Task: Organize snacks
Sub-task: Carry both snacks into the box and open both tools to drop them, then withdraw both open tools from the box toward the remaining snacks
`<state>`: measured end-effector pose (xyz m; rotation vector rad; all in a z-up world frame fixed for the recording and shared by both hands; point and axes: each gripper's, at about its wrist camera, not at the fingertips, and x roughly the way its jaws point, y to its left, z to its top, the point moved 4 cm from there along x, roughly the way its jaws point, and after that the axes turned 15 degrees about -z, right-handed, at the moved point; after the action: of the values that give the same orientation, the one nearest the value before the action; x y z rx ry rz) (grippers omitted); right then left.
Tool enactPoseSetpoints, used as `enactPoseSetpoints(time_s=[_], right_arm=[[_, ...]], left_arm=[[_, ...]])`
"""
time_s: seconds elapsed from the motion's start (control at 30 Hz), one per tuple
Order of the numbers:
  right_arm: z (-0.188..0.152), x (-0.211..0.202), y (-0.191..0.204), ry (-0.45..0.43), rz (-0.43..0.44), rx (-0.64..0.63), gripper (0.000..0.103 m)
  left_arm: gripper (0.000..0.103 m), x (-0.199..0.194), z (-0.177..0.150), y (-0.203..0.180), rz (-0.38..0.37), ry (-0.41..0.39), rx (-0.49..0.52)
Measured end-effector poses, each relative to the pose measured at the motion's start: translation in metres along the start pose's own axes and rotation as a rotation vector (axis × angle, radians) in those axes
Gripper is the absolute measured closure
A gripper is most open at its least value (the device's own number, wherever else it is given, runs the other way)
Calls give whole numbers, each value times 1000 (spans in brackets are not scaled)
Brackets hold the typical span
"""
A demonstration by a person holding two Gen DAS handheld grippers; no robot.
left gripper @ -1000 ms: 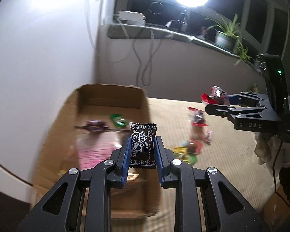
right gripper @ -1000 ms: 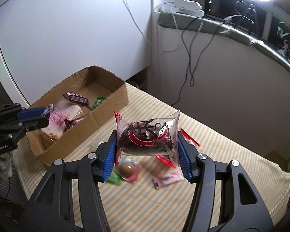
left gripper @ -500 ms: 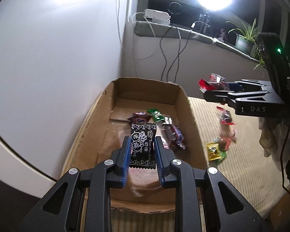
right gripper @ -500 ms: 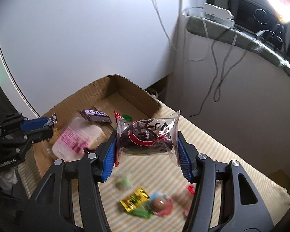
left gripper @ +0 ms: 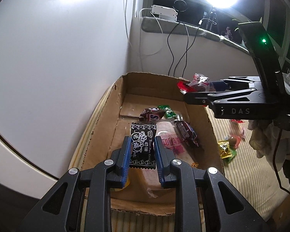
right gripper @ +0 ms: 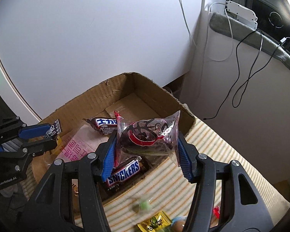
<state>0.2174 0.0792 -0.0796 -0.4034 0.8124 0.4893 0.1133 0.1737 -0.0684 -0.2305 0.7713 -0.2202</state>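
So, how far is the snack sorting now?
Done: several snacks, including a Snickers bar, lie in the cardboard box. In hand: left tool grips a black candy packet; right tool grips a clear wrapped snack. Left: loose candies on the striped mat.

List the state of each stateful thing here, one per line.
Left claw: shut on the black plum candy, above the box.
Right claw: shut on the clear snack bag, at the box's edge.
Cardboard box: open, partly filled.
Snickers bar: lying in the box.
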Motion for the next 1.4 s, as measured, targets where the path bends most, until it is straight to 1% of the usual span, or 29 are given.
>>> enactPoseSetpoints(time_s=[0.2, 0.3, 0.37, 0.4, 0.47, 0.53, 0.57, 0.6, 1.0, 1.27, 1.4], right_arm=[[0, 5, 4, 5, -1, -5, 43], [1, 6, 6, 3, -7, -13, 41], [1, 5, 7, 4, -10, -16, 37], [1, 5, 7, 3, -10, -18, 35], [1, 3, 8, -4, -16, -24, 24], [2, 1, 7, -15, -22, -26, 16], [3, -1, 7, -19, -22, -26, 13], [3, -2, 7, -23, -22, -26, 13], [0, -18, -9, -36, -46, -4, 12], [-14, -42, -34, -49, -68, 30, 12], [-26, -56, -55, -48, -72, 65, 12]], left_arm=[[80, 2, 1, 1, -2, 5, -4], [80, 3, 2, 1, 1, 5, -4], [80, 3, 2, 1, 3, 4, -4], [78, 3, 2, 1, 4, 6, -3], [69, 3, 2, 1, 9, 6, -2], [46, 2, 2, 1, 19, 0, 5], [42, 2, 2, 0, 23, -4, 8], [40, 1, 2, 0, 24, -7, 10], [40, -6, 3, -9, 12, -22, 20], [40, -10, 2, -27, -12, -34, 35], [40, -11, 2, -41, -32, -40, 51]])
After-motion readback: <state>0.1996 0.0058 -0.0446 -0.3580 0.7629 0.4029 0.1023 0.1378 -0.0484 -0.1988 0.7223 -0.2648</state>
